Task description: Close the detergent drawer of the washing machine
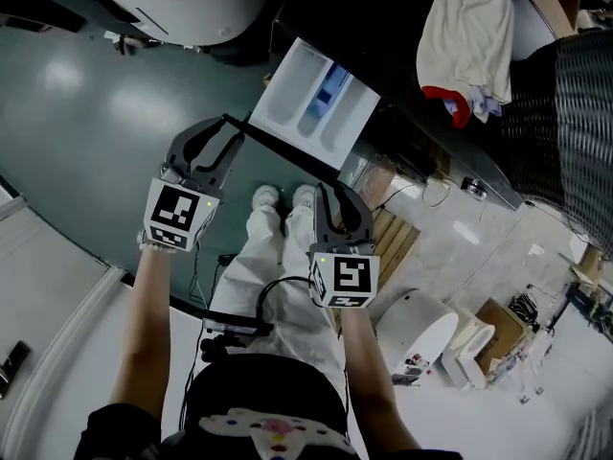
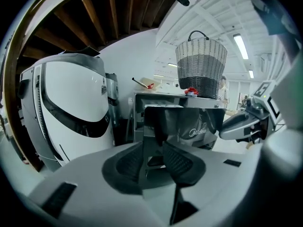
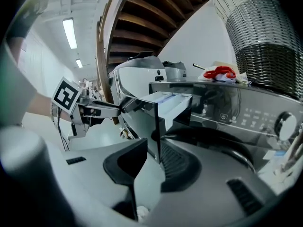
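The white detergent drawer (image 1: pixel 316 103) stands pulled out of the dark washing machine (image 3: pixel 246 112), its compartments open to view. Its dark glossy front panel (image 1: pixel 287 149) runs between my two grippers. My left gripper (image 1: pixel 228 123) sits at the panel's left end; in the left gripper view both pads of the left gripper (image 2: pixel 154 148) lie against the panel (image 2: pixel 161 122). My right gripper (image 1: pixel 330 188) is at the panel's right end. In the right gripper view the panel's edge (image 3: pixel 157 126) stands between the right gripper's (image 3: pixel 158 150) jaws, touching the right pad (image 3: pixel 173 162), with a small gap at the left pad.
A cream cloth (image 1: pixel 469 36) and a red item lie on the machine's top, beside a wicker basket (image 1: pixel 565 113). A white rounded appliance (image 2: pixel 71 108) stands to the left. The person's legs and white shoes (image 1: pixel 283 199) are below the drawer, with cables on the floor.
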The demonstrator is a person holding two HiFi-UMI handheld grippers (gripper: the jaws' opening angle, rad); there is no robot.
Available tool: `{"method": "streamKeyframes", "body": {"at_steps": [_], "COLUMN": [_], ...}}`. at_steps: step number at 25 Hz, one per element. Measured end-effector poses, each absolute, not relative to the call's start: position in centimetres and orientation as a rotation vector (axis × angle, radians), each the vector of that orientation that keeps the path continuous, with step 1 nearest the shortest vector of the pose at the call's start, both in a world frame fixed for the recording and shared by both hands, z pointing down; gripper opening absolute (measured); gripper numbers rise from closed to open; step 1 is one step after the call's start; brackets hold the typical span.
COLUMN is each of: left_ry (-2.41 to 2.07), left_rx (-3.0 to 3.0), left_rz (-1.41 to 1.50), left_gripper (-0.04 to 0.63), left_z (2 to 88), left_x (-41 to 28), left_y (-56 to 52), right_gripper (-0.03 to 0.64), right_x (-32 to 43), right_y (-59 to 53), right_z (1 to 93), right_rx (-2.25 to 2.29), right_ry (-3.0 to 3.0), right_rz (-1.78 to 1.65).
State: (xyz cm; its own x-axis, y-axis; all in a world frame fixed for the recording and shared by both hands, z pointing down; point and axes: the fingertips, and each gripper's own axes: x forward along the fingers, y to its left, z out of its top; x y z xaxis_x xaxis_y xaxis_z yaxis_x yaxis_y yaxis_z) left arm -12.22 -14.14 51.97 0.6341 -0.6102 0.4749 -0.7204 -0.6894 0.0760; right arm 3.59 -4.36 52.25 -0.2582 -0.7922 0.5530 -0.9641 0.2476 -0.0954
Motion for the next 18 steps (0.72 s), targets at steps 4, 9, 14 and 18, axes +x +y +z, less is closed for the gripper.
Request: {"method": "streamKeyframes", "body": {"at_steps": [4,9,14,18], "left_ry": [-1.085,-1.079,-1.072,-1.068], "left_rx": [2.596,2.594,2.595,2.594], "left_rz": [0.615,0.628,0.645,0.648], "left_gripper": [0.137,0.137,0.137,0.137], "left_z": [51.9,51.8,51.87,51.86], "left_x": [-12.16,-12.17,-12.15,-12.08], "left_y": [-14.25,-14.21,-14.24,-14.28], "right_gripper": [0.069,0.067,0.067,0.067], "right_x": [3.79,3.76,3.8,3.83], "right_y": [-4.56,-4.6,-4.58,-4.63], "right_z": [52.19,52.07,52.17,52.14], "right_rx": [1.617,1.61,1.606,1.612], "right_ry": [-2.126,-2.118,-2.112,-2.108], "right_rz": [0.593,0.589,0.604,0.607]}}
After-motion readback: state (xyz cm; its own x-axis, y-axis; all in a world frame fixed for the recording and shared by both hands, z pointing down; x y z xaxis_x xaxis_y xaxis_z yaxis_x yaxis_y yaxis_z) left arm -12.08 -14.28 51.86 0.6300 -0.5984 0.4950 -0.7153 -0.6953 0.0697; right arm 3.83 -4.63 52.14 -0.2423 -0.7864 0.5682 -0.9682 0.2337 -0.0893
